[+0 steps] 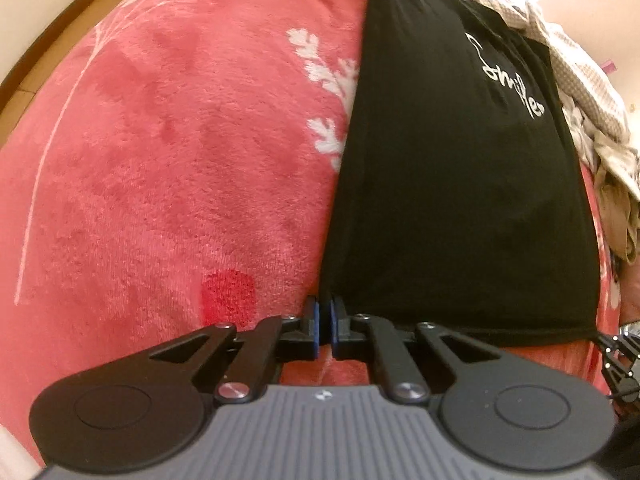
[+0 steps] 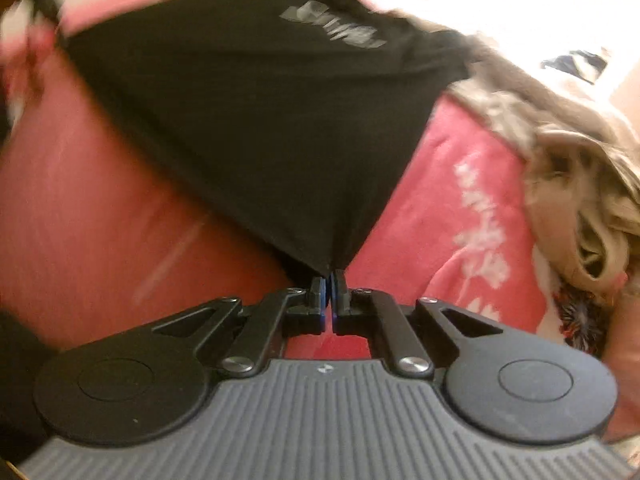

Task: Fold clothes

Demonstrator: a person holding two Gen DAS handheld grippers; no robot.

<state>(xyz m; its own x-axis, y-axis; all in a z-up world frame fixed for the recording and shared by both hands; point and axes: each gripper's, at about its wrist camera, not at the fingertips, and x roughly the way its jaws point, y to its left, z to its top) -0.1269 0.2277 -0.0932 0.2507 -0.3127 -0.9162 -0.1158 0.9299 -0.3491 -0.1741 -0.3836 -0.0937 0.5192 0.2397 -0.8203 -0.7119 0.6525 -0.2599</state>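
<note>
Left claw (image 1: 325,312) and right claw (image 2: 331,285) each clamp a near corner of the shirt (image 1: 460,184). Shirt long axis runs toward frame top, over the blanket (image 1: 180,140).

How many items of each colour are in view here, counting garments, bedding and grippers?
Black: 3, the T-shirt with white lettering, the left gripper and the right gripper, each shut on a corner of it.
Pink-red: 1, the fleece blanket with white leaf print.
Beige/tan: 1, the heap of crumpled clothes; how many pieces it holds cannot be told.
Total: 5
</note>
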